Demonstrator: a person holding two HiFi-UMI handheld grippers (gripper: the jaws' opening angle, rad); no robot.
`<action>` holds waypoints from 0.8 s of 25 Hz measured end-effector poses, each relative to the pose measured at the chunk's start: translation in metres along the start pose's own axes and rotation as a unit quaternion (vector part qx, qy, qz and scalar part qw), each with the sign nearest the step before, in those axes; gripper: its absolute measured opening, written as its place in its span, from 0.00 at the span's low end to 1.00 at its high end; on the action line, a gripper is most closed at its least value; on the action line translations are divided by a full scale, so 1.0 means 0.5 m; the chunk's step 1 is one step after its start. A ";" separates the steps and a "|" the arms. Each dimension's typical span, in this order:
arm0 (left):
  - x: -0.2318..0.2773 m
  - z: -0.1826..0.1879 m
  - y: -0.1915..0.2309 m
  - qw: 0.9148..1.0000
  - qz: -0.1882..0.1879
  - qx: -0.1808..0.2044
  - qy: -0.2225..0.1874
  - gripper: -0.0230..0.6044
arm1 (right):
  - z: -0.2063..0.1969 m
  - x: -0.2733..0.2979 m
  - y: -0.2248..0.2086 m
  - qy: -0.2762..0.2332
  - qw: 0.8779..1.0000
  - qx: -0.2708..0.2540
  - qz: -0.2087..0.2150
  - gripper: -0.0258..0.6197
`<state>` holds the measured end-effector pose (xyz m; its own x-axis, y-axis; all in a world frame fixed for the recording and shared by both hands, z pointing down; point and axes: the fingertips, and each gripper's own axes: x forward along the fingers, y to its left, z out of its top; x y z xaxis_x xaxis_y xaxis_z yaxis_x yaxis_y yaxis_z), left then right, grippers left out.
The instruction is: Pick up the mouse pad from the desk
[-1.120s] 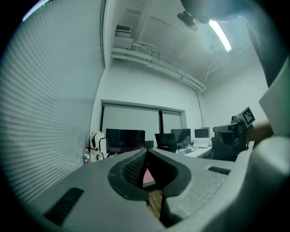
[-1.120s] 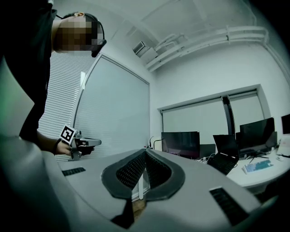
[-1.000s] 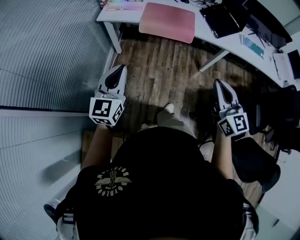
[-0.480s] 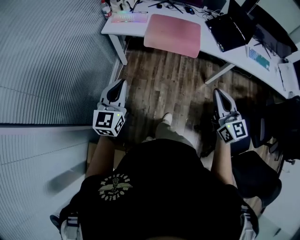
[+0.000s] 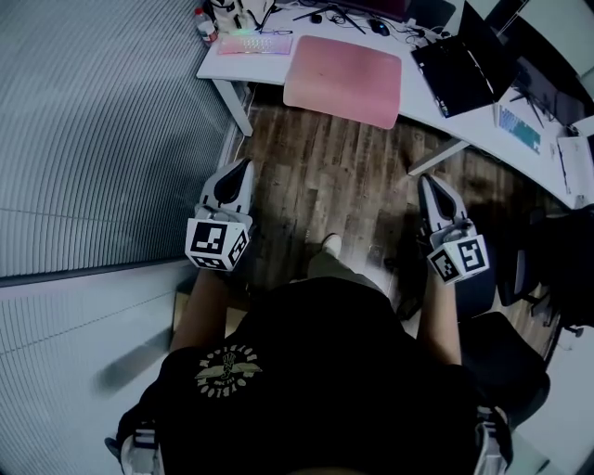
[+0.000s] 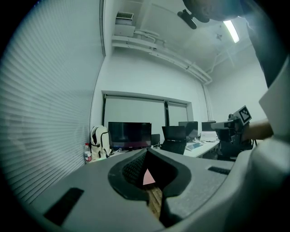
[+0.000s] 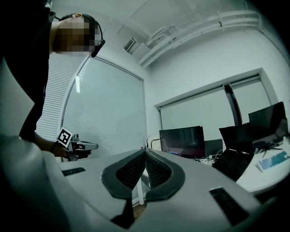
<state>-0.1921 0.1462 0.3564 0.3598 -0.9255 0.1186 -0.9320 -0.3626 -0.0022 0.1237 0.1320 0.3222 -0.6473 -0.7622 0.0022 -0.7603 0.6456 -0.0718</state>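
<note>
The pink mouse pad [image 5: 343, 82] lies flat on the white desk [image 5: 418, 102], its near edge overhanging the desk's front. A sliver of the pink mouse pad [image 6: 148, 177] shows through the left gripper's jaw notch. My left gripper [image 5: 243, 164] is held over the wooden floor, well short of the desk, jaws shut and empty. My right gripper [image 5: 427, 179] hovers at the right, also short of the desk, shut with nothing in it. In the right gripper view the left gripper [image 7: 93, 145] shows at the far left.
A backlit keyboard [image 5: 254, 43] sits left of the pad, a bottle [image 5: 203, 23] at the desk corner. A black laptop [image 5: 461, 72] lies to the pad's right, with another keyboard [image 5: 518, 128] further right. Slatted blinds [image 5: 102, 139] line the left; a black chair [image 5: 506, 357] stands at the right.
Both grippers have moved forward toward the desk, and the desk with the pink pad now sits lower and fuller in the head view. Both stay shut.
</note>
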 end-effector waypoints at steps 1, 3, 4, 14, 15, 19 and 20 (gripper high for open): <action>0.014 0.001 0.001 1.000 -0.002 0.000 0.002 0.05 | -0.001 0.010 -0.010 0.000 1.000 0.001 0.001 0.04; 0.042 0.006 0.004 1.000 -0.004 0.001 0.003 0.05 | 0.000 0.025 -0.032 -0.001 1.000 0.003 0.001 0.04; 0.055 0.009 0.004 1.000 -0.005 0.002 0.004 0.05 | 0.000 0.031 -0.044 -0.003 1.000 0.004 0.000 0.04; 0.197 0.067 -0.007 1.000 -0.002 0.020 -0.004 0.05 | 0.022 0.083 -0.185 -0.021 1.000 0.009 0.001 0.04; 0.211 0.072 -0.008 1.000 0.001 0.020 -0.006 0.05 | 0.025 0.089 -0.200 -0.022 1.000 0.008 0.003 0.04; 0.270 0.088 -0.016 1.000 0.007 0.021 -0.006 0.05 | 0.033 0.116 -0.261 -0.027 1.000 0.009 0.012 0.04; 0.285 0.092 -0.018 1.000 0.008 0.024 -0.005 0.05 | 0.034 0.125 -0.276 -0.027 0.999 0.010 0.014 0.04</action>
<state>-0.1305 0.0127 0.3273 0.3456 -0.9322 0.1074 -0.9345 -0.3523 -0.0511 0.1892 -0.0056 0.3151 -0.6639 -0.7459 -0.0544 -0.7405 0.6658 -0.0916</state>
